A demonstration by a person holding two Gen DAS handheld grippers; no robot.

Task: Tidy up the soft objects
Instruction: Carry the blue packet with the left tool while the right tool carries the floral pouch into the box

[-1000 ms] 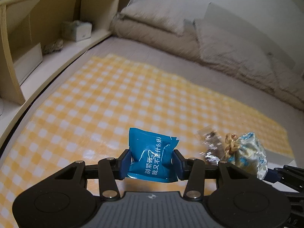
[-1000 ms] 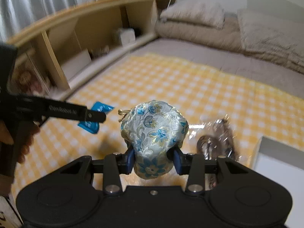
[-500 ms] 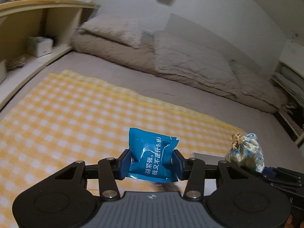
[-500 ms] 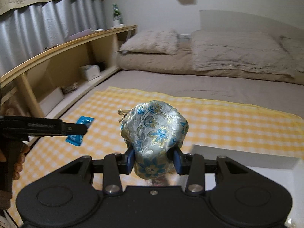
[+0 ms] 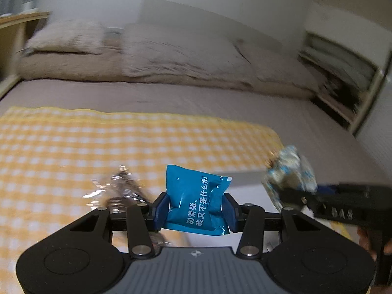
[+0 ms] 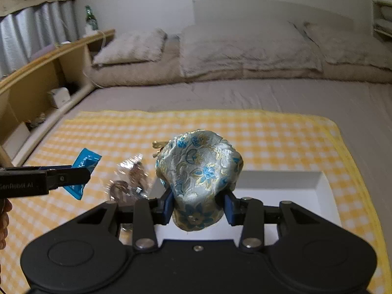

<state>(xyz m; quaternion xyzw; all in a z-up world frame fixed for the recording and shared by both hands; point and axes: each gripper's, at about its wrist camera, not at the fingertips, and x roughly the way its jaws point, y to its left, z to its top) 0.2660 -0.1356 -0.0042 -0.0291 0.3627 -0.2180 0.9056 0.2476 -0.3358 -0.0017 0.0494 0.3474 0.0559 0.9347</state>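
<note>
Both views have swung off the shelf side, and the shallow white tray (image 6: 323,191) now sits under us, so we judge drop-off is next. Our left gripper (image 5: 196,208) clamps the blue foil sachet (image 5: 196,201); our right gripper (image 6: 198,203) clamps the floral brocade pouch (image 6: 199,171), both lifted. A clear-wrapped dark item (image 6: 129,181) lies on the yellow checked cloth (image 6: 269,132).

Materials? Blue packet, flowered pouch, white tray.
Blue packet: looks like plastic film, glossy, creased, printed white lettering. Flowered pouch: woven satin-like cloth, sheen, gold and blue flower pattern, gathered neck. White tray: smooth, matte, rigid walls; plastic or cardboard, can't tell.
</note>
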